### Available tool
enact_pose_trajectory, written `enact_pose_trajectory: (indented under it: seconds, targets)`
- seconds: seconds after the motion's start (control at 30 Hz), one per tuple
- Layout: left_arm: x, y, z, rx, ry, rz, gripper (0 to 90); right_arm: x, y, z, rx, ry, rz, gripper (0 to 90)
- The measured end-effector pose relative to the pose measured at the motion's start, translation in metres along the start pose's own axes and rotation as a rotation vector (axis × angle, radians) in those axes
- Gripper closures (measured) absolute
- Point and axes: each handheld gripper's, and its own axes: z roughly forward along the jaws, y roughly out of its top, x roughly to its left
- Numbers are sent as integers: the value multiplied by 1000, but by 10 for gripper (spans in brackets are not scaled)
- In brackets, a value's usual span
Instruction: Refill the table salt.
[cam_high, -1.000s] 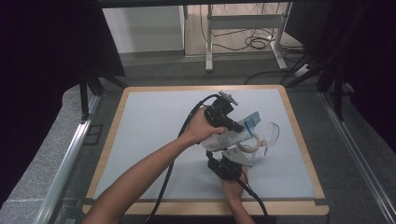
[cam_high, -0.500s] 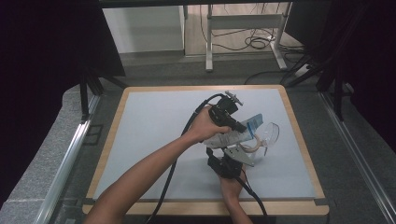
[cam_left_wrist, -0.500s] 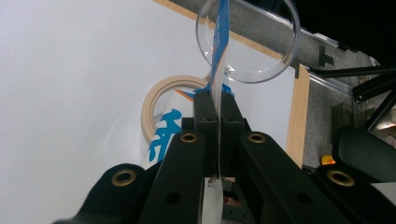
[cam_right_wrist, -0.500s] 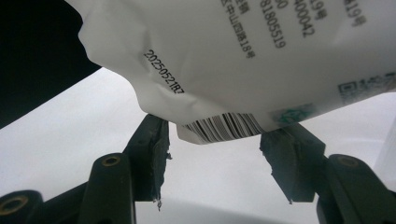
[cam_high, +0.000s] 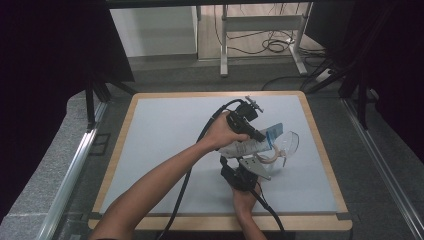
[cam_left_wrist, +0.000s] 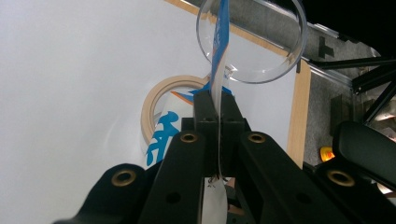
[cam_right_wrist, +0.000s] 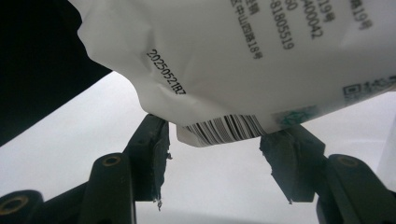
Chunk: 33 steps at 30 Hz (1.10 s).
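Right of centre in the high view, the white pouch (cam_high: 245, 148) is clamped at its sealed edge by the left claw (cam_high: 260, 136); the right claw (cam_right_wrist: 215, 158) is spread wide beneath its barcode corner; a clear bowl (cam_left_wrist: 252, 42) and tape ring (cam_left_wrist: 156, 105) lie just beyond on the table (cam_high: 165, 140).

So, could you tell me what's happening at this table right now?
A person works a gripper in each hand over a white packet. The left gripper is clamped on the packet's edge, holding it up above a tape ring and a clear dish. The right gripper sits open beneath the packet's barcode end.
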Motion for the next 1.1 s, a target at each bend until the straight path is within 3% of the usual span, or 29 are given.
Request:
enact_pose_trajectory:
  seconds: [0.3,1.1]
  targets:
    - [-1,7,6,22,2,5,900,-1,2,-1,-28,-5,21,434]
    - [0,11,11,75,8,12,900,2,6,1,-15,5,57,437]
